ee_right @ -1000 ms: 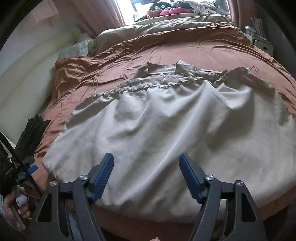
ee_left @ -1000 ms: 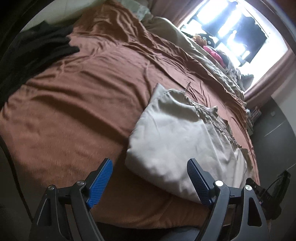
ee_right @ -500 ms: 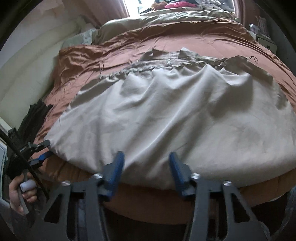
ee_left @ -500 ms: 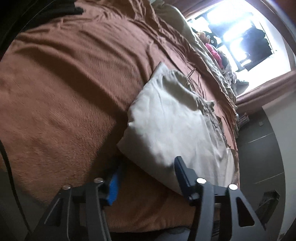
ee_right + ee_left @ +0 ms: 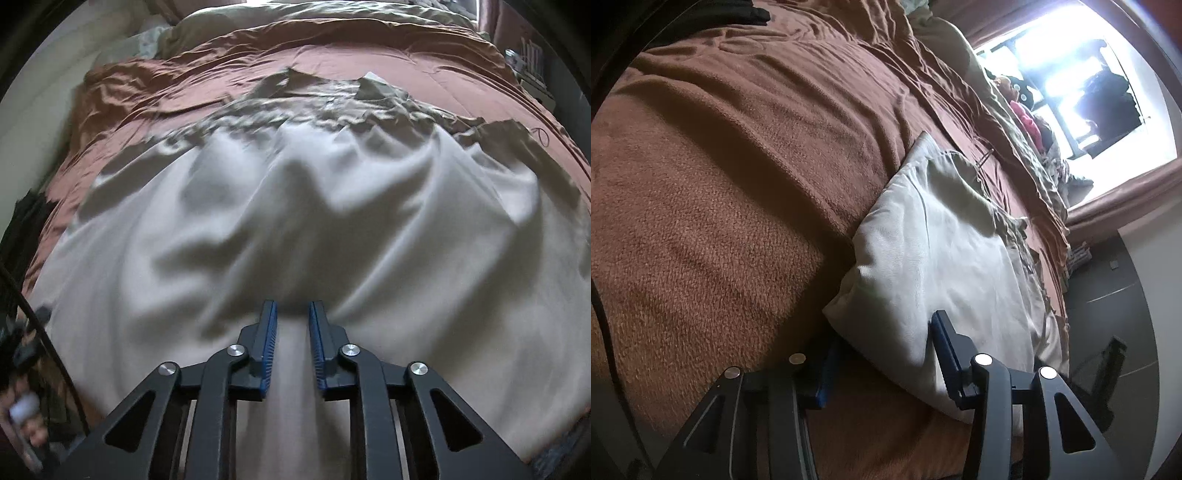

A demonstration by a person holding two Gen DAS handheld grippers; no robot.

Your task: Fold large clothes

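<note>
A large beige garment (image 5: 942,251) lies spread on a brown blanket (image 5: 720,184). My left gripper (image 5: 884,332) is low at the garment's near corner with its jaws closing. The corner lies between the fingers: the left pad (image 5: 825,373) is half hidden beside the hem and the right finger (image 5: 942,339) rests on the cloth. In the right wrist view the garment (image 5: 332,221) fills the middle. My right gripper (image 5: 292,304) is narrowing on a ridge of its near edge, and folds fan out from the pads.
Black clothing (image 5: 738,11) lies at the bed's far corner. A bright window (image 5: 1071,74) with a heap of things (image 5: 1027,118) under it is beyond. A hand (image 5: 26,417) holds the other gripper at the lower left. An olive duvet (image 5: 295,18) lies behind the blanket (image 5: 369,62).
Both grippers have narrowed. The left one sank onto the garment's corner. The right one moved forward over the near edge, and the cloth has bunched into folds at its pads.
</note>
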